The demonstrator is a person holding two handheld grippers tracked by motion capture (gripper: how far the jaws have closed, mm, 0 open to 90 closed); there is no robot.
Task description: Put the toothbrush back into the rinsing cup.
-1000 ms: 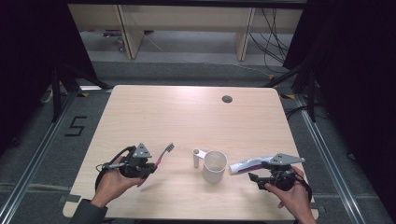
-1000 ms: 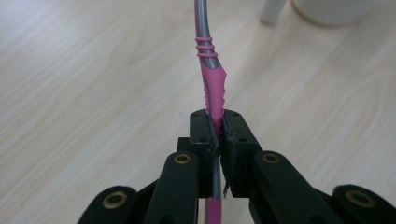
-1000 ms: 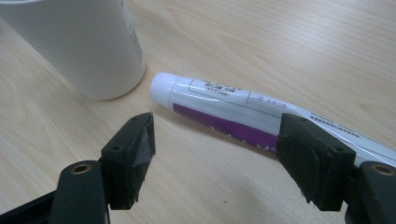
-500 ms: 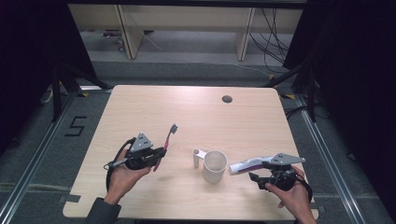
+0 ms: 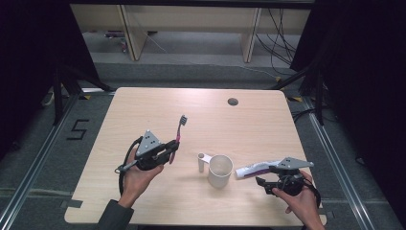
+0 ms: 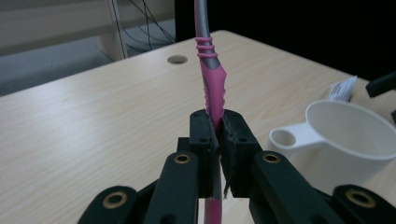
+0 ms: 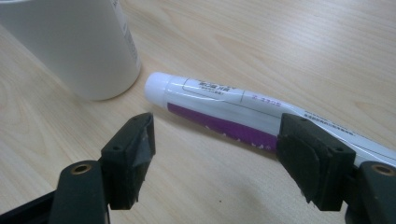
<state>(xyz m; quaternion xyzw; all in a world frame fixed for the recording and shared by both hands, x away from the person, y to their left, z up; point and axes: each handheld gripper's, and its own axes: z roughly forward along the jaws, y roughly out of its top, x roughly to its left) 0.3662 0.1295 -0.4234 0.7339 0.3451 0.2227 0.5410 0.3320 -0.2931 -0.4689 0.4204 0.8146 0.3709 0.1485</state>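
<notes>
On pale wood table [image 5: 143, 115], dark room: left gripper [image 5: 165, 154] clamps toothbrush [image 5: 179, 129]; right gripper [image 5: 268, 181] gapes beside toothpaste tube [image 5: 253, 169].

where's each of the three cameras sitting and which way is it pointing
High view: above the person's side, looking forward and down on the table; both forearms and hands enter from the bottom.
Left gripper view: on the left gripper, looking along its jaws, shut on the toothbrush.
Right gripper view: on the right gripper, looking down along open jaws at the toothpaste tube.
Shared: the white cup appears in all three.
</notes>
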